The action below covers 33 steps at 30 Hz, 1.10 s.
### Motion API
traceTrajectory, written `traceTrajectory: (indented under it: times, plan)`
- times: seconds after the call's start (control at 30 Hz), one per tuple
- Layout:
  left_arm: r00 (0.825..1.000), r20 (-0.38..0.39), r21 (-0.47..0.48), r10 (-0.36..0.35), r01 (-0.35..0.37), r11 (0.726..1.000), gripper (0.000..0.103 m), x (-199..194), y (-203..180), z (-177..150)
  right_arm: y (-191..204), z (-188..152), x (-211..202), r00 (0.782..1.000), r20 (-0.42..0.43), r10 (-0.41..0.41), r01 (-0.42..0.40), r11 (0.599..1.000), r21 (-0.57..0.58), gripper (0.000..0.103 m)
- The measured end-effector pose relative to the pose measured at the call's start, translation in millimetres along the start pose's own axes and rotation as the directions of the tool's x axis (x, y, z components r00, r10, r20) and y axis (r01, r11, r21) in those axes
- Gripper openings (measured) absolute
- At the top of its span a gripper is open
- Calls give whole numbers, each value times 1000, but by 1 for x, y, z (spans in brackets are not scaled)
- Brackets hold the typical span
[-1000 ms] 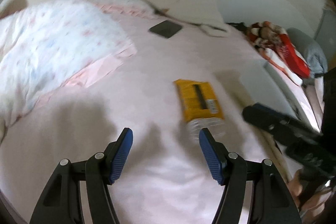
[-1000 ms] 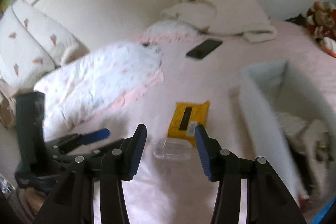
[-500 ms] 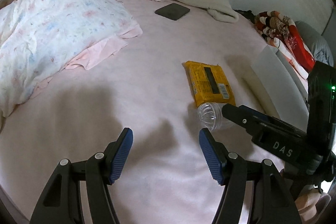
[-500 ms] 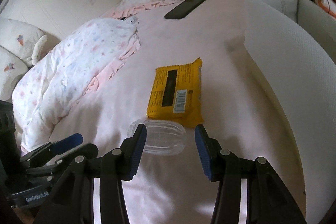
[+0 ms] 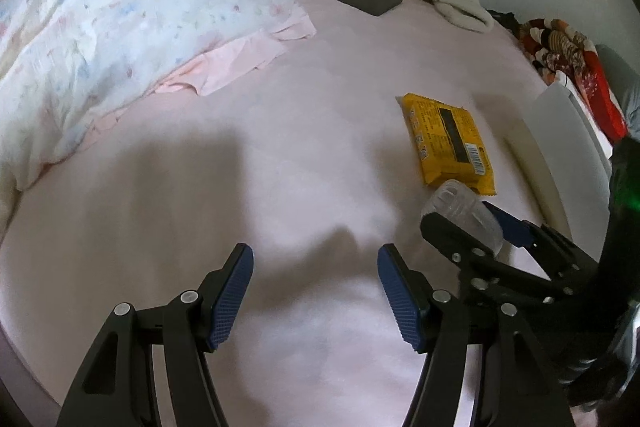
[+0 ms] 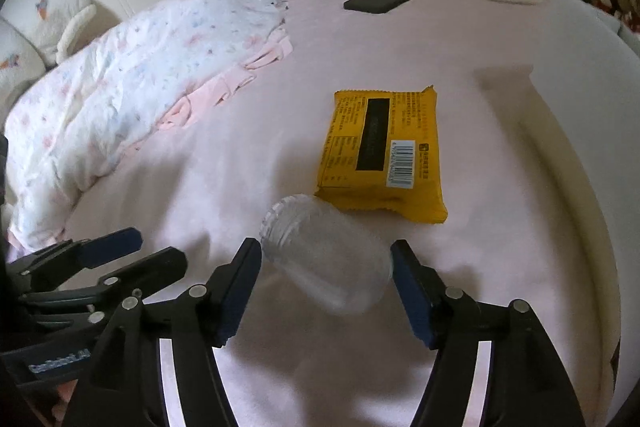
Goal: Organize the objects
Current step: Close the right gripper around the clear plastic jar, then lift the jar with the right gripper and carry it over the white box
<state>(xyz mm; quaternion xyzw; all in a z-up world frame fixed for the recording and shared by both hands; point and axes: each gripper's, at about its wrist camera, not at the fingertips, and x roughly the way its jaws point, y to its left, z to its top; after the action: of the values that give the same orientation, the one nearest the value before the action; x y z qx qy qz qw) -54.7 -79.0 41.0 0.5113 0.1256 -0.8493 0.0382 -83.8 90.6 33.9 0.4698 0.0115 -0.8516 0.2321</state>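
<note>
Straddling the jar (image 6: 326, 259), my right gripper (image 6: 326, 267) has just been opening wide, because the jar lies on its side on the bed (image 6: 240, 167), touching the packet (image 6: 382, 155); its pads seem not to press yet. My left gripper (image 5: 316, 287) hangs apart, half open and empty, keeping clear. The bin (image 5: 568, 147) stands just beside.

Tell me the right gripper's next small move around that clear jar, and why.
Probably close the right gripper on the clear jar. Its jaws have just been opening and now straddle the jar, which lies on its side on the pink sheet beside the yellow packet. The pads look close to its sides but not yet pressing. The left gripper holds nothing.
</note>
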Motion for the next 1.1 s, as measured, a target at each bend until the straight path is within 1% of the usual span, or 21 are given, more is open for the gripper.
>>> traceTrajectory:
  times: [0.07,0.13,0.17,0.23,0.27,0.5,0.63,0.77,0.83,0.9,0.97,1.1]
  plan:
    - [1000,-3,-2,2,-2,1000,62,0,0,1,4,0,1,999,18,-38,39,999,-28,67]
    - [1000,0,-3,-3,3,1000,62,-1,0,1,7,-2,2,999,25,-46,47,998,-40,67]
    - [1000,0,-4,-8,8,1000,62,-1,0,2,6,-2,1,999,30,-41,42,998,-43,65]
    - [1000,2,-6,-14,14,1000,62,-1,-2,2,6,-4,-1,999,40,-19,21,998,-51,59]
    - [1000,4,-4,-15,15,1000,62,-1,-2,2,6,-4,-2,999,39,-5,7,998,-56,54]
    - [999,19,14,-43,42,999,62,-2,-9,4,1,-6,-8,1000,28,7,-6,1000,-31,53]
    - [997,39,54,-63,61,997,62,-4,-21,3,-4,-5,-23,999,25,-31,32,999,-27,53]
    - [995,37,88,-95,92,992,62,-6,-34,0,-13,-8,-44,998,31,-55,56,998,-25,52]
    - [994,37,108,-101,96,989,62,-7,-41,-1,-18,-11,-55,997,33,-69,70,997,-26,48]
    - [993,43,118,-108,102,988,62,-9,-46,-1,-24,-13,-65,997,21,-80,80,997,-16,42]
    - [992,51,125,-120,113,986,62,-12,-52,-2,-30,-13,-72,997,4,-71,71,997,12,41]
    - [992,47,141,-119,112,984,62,-13,-59,-9,-39,-14,-77,1000,-14,-16,17,997,77,41]
